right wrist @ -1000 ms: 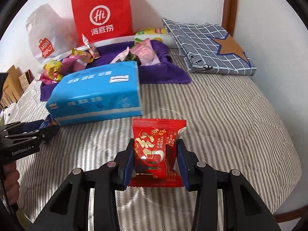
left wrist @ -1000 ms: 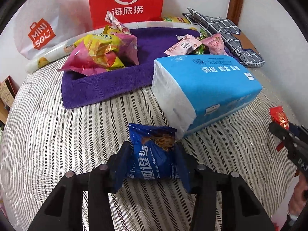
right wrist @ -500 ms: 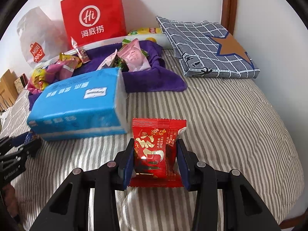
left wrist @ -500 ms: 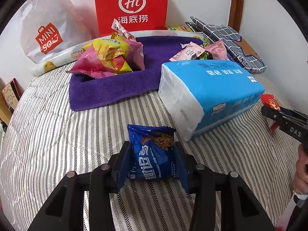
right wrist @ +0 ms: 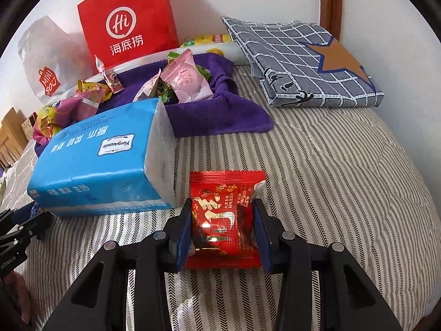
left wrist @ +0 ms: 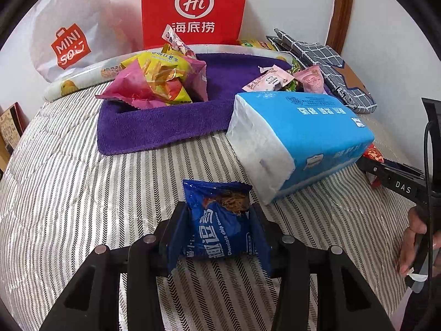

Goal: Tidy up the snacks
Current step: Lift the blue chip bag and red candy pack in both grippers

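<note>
Near the front edge of the bed (left wrist: 69, 182), which has a striped cover, the left claw (left wrist: 219, 229) is pinching a blue cookie packet (left wrist: 220, 220) between its two pads, and the packet stands upright above the cover. Just beside it, to the right in the left wrist view, lies a blue tissue pack (left wrist: 300, 135) on its long side. On the other side of this pack, the right claw (right wrist: 223, 227) is pinching a red snack packet (right wrist: 223, 215), also upright between the pads; in the left wrist view this claw shows at the right edge, with a hand (left wrist: 416, 237) of the person behind it. Behind the tissue pack, toward the far edge of the bed, a purple towel (left wrist: 165, 121) is spread out with its edges raised a little. On the left part of the towel there is a heap of yellow and pink snack bags (left wrist: 157, 82), and on its right part lie some pink snack packets (right wrist: 184, 80) with small green sweets under them. Against the wall stand a red paper bag (left wrist: 193, 8) and a white plastic bag (left wrist: 69, 38), the white one at the far left corner. At the far right corner lies a folded grey checked cloth (right wrist: 303, 63) with a brown star on it.
</note>
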